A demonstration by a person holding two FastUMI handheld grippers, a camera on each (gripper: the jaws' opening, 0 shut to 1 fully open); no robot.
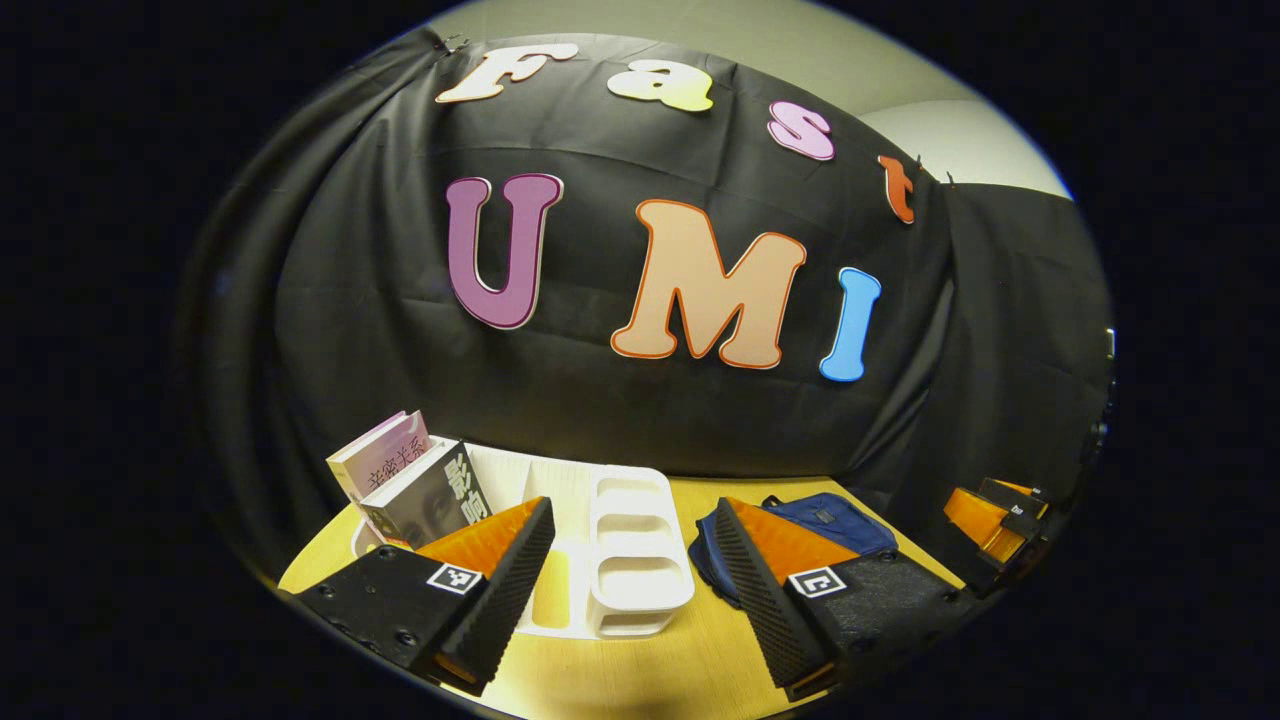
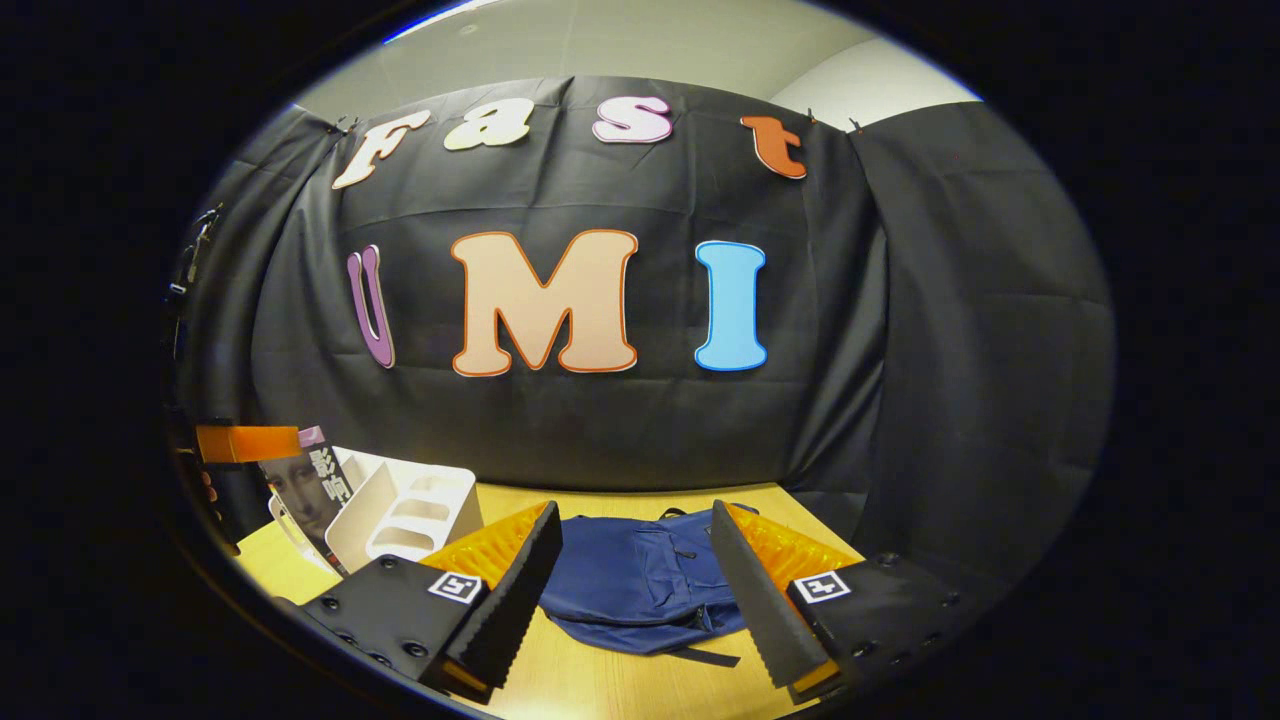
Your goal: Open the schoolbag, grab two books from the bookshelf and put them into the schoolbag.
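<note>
Schoolbag (image 2: 640, 585) lying flat on the table (image 2: 620, 690), low centre of the right gripper view, framed between that gripper's spread fingers; looks zipped shut, though the zip line is too small to be sure of; right gripper (image 2: 637, 590) apart and empty, hovering in front of the bag, probably lined up so for the opening step. Same bag seen at lower right of the left gripper view (image 1: 835, 520), partly behind a finger. Left gripper (image 1: 625, 585) likewise apart, gripping nothing, aimed at the white bookshelf (image 1: 635, 550) in the lower centre of its view; seemingly kept ready for the books while the bag gets dealt with first. Two books (image 1: 415, 485) leaning together at the rack's left end, lower left of that view, spines tilted, propped against the dividers; same rack and dark-covered book visible at lower left of the right gripper view. Judged from all this: nothing started yet; bag not opened, both books in the rack.
</note>
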